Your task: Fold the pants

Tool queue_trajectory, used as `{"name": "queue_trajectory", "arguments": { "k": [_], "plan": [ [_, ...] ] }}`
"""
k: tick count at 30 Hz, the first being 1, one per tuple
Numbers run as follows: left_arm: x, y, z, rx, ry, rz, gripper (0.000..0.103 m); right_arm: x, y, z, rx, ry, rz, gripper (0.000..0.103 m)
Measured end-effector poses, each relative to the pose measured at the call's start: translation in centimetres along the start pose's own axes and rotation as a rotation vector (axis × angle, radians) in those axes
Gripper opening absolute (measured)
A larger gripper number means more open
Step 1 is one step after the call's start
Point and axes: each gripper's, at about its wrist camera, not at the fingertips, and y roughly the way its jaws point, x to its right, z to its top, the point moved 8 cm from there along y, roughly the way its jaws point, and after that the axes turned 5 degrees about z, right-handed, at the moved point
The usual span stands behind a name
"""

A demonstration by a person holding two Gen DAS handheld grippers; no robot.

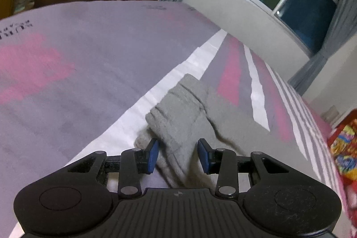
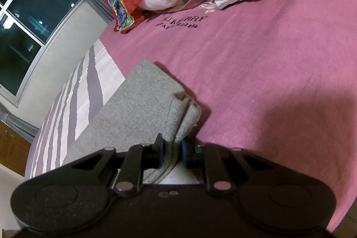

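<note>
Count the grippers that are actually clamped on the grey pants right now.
1. The right gripper is clamped on a folded edge of the grey pants. The left gripper has fabric between its jaws, but a gap shows beside its blue pads.

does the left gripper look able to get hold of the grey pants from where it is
Probably yes. A bunched fold of the grey pants already lies between the left gripper pads, with nothing in the way, though the pads do not seem to press it yet.
</note>
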Motion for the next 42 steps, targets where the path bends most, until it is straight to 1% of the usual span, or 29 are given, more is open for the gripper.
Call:
{"name": "queue_trajectory", "arguments": {
  "k": [1,2,3,4,6,7,9,10,11,12,14,16,17,18,20,23,29,31,33,34,36,38,39,42],
  "plan": [
    [0.0,0.2,0.3,0.003,-0.019,-0.014,0.039,0.0,0.0,0.0,-0.001,-0.002,0.0,0.013],
    [0.1,0.3,0.8,0.013,-0.033,-0.033,0.023,0.0,0.0,0.0,-0.002,-0.002,0.001,0.013],
    [0.5,0.2,1.2,0.021,-0.046,-0.073,0.019,0.0,0.0,0.0,-0.003,-0.003,0.001,0.013],
    [0.8,-0.2,1.9,0.054,-0.062,-0.109,0.018,0.0,0.0,0.0,-0.003,-0.003,0.001,0.013],
    [0.9,-1.1,2.9,0.129,-0.077,-0.148,0.017,0.0,0.0,0.0,-0.001,0.0,-0.005,0.013],
    [0.7,-0.4,2.7,0.118,-0.055,-0.118,0.017,0.0,0.0,0.0,-0.002,-0.001,-0.005,0.013],
    [-0.1,2.5,0.8,-0.005,0.04,0.002,0.017,0.1,0.0,0.1,-0.002,-0.003,-0.005,0.013],
    [-0.3,2.9,0.3,-0.014,0.054,0.0,0.018,0.1,0.0,0.1,-0.002,0.001,-0.003,0.013],
    [-0.4,2.7,0.3,-0.004,0.044,-0.012,0.018,0.1,0.0,0.1,-0.003,0.006,-0.002,0.013],
    [-0.4,2.5,0.2,-0.002,0.033,-0.018,0.02,0.1,0.0,0.1,-0.005,0.009,0.0,0.013],
    [0.0,1.8,0.2,0.007,0.048,-0.01,0.023,0.1,0.0,0.2,-0.012,0.001,0.0,0.013],
    [0.8,1.0,0.4,0.036,0.105,0.019,0.032,0.1,0.1,0.3,-0.017,0.008,0.0,0.013],
    [1.2,0.3,0.4,0.052,0.143,0.055,0.041,0.1,0.1,0.3,-0.018,0.015,0.001,0.013],
    [1.5,0.4,0.3,0.057,0.173,0.089,0.054,0.2,0.1,0.3,-0.019,0.019,0.0,0.013],
    [1.3,0.9,-0.3,0.018,0.215,0.154,0.062,0.2,0.2,0.3,-0.018,0.023,0.001,0.014],
    [0.9,1.4,-1.5,-0.041,0.21,0.169,0.068,0.3,0.3,0.3,-0.015,0.047,0.005,0.014],
    [1.3,2.2,-1.8,-0.032,0.239,0.183,0.072,0.5,0.2,0.4,-0.02,0.084,0.012,0.014],
    [1.2,2.3,-1.9,-0.03,0.238,0.178,0.073,0.8,0.3,0.5,-0.022,0.126,0.022,0.014],
    [1.3,2.6,-2.0,-0.033,0.239,0.17,0.075,1.2,0.4,0.6,-0.023,0.195,0.036,0.014],
    [1.4,2.7,-2.0,-0.035,0.239,0.168,0.075,1.2,0.4,0.8,-0.027,0.203,0.028,0.013],
    [1.4,2.9,-1.9,-0.039,0.236,0.161,0.075,0.2,0.5,1.0,-0.035,0.154,-0.015,0.015],
    [1.3,2.9,-2.0,-0.042,0.237,0.151,0.075,-1.6,0.6,1.4,-0.038,0.043,-0.082,0.014],
    [1.2,2.8,-2.0,-0.044,0.236,0.146,0.075,-2.7,0.5,1.6,-0.033,-0.004,-0.099,0.014],
    [0.9,2.8,-2.0,-0.046,0.235,0.128,0.075,-6.6,0.2,2.3,0.001,-0.114,-0.102,0.014]
  ]
}}
